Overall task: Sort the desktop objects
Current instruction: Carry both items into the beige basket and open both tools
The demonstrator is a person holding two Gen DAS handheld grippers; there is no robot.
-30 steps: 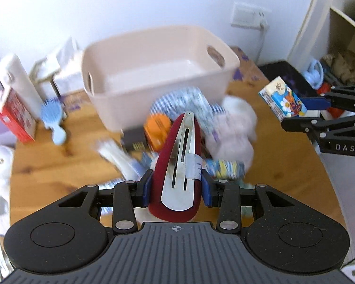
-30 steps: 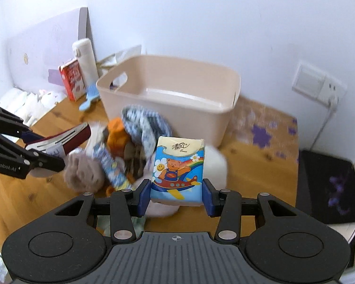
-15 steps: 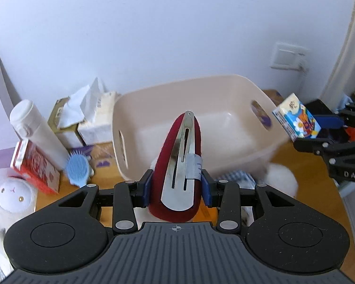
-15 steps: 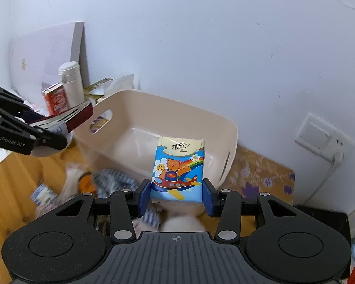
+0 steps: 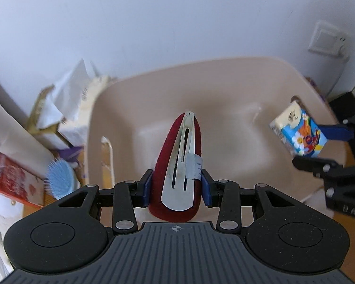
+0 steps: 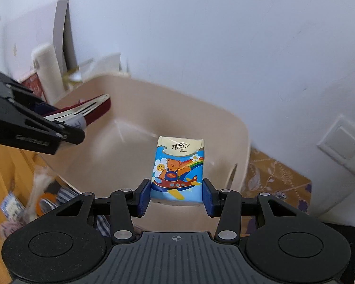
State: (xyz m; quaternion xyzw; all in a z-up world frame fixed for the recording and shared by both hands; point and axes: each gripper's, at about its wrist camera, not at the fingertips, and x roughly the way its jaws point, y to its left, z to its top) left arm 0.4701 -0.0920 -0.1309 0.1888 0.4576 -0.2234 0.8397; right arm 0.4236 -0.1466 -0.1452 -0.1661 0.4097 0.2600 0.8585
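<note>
With my left gripper (image 5: 176, 190) clamped on the clip (image 5: 179, 165) and my right gripper (image 6: 176, 195) on the tissue pack (image 6: 177, 169), both over the bin (image 5: 236, 118), I risk bouncing either out by releasing high.

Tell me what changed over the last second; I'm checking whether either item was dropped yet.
Both grippers moved from above the desktop clutter to over the beige bin. Nothing was released: the left gripper stays shut on the red hair clip, the right gripper on the tissue pack. The bin looks empty.
</note>
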